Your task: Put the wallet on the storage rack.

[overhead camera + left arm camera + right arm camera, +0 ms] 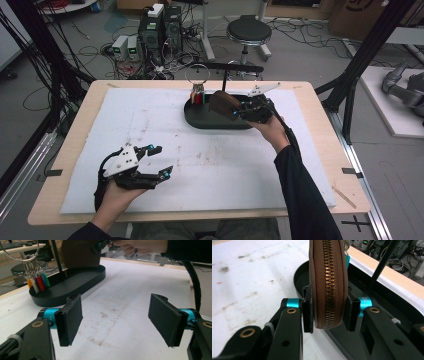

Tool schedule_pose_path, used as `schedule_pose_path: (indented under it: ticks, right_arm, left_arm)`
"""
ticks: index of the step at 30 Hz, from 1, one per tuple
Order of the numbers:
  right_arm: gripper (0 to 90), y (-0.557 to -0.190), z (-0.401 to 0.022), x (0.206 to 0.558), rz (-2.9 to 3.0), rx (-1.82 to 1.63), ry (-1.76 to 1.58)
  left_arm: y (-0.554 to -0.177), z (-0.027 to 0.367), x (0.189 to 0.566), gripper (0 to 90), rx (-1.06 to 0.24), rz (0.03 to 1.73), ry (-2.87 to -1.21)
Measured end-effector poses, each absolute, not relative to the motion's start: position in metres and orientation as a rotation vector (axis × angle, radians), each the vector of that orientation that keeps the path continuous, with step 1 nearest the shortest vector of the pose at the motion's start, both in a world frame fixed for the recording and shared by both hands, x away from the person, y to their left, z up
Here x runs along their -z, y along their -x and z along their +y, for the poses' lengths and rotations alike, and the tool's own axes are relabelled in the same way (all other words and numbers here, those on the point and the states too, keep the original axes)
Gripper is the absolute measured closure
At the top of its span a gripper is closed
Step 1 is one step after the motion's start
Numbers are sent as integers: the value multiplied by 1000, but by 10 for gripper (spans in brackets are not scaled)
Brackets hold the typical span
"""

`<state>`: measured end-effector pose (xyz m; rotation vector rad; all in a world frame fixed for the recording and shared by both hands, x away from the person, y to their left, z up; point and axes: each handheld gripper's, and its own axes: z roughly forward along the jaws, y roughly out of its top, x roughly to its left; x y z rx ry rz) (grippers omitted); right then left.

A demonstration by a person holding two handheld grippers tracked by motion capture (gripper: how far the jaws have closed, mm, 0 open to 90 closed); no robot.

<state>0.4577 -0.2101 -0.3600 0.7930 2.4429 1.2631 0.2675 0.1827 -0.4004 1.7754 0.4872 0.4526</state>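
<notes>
Brown zip pouch [328, 285] clamped between right gripper [328, 312] jaws, zipper edge facing camera, held above black oval tray [200, 117] at far side of tabletop [80, 125]. Key ring [198, 75] hangs over tray. Left gripper [159, 161] jaws spread wide, grasping nothing, near front edge.

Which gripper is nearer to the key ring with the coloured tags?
The right gripper: it holds the brown zipper pouch just beside the key ring over the black tray. The left gripper hangs open at the near edge.
</notes>
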Motion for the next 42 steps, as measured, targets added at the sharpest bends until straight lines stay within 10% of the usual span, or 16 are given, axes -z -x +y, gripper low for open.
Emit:
schedule_pose_path:
  ticks: [42]
  right_arm:
    - [668,-493,-195,409,2501,-1039,-883]
  left_arm:
    - [-265,182,401,274,-436,471,-1772]
